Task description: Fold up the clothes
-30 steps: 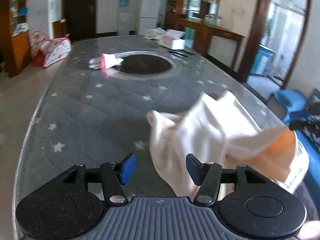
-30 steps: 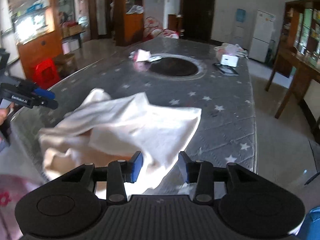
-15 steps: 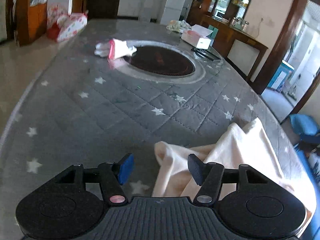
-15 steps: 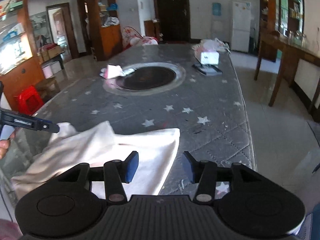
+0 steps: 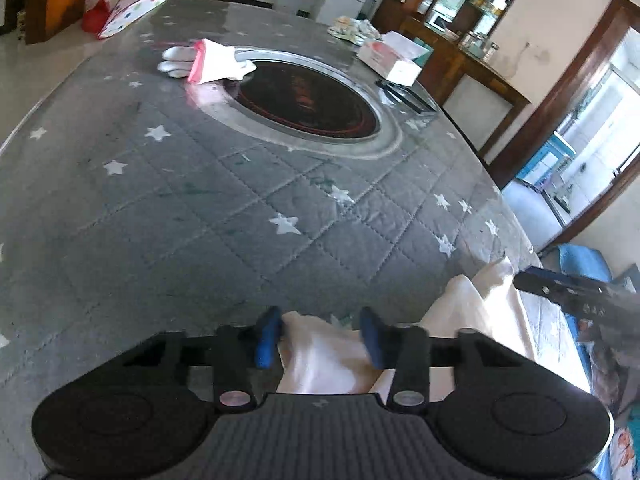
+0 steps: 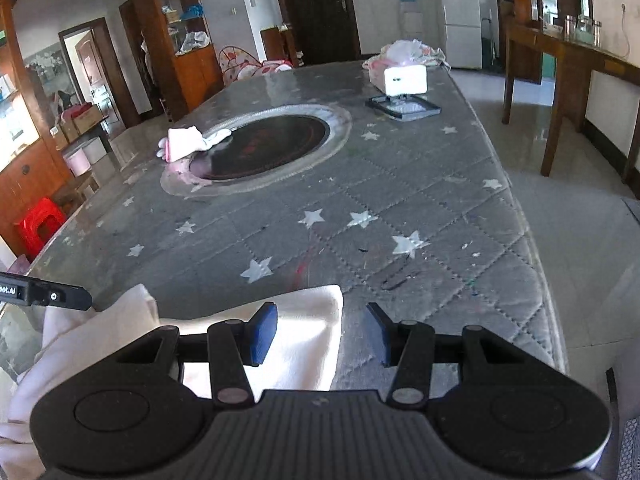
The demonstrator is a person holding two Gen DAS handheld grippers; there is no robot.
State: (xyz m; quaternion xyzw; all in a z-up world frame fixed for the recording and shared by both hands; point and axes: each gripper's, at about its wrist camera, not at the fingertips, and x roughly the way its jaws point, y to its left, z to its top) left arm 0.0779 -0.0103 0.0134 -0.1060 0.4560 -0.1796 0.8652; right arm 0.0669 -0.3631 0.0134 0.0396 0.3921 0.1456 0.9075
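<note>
Your left tongs [image 5: 318, 336] and right tongs [image 6: 322, 334] both stood apart, gripping nothing. Beyond them stretched the quilted star-patterned table [image 6: 400, 184]. Its near edge carried the rumpled cream garment [image 6: 296, 332], seemingly mid-fold; it needed smoothing and corners gripped.

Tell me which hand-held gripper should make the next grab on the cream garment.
Left, probably. The left hand-held gripper is open with a fold of the cream garment between its fingers. The right hand-held gripper is open too, but the cloth edge stops near its left finger, leaving mostly table in the gap.
</note>
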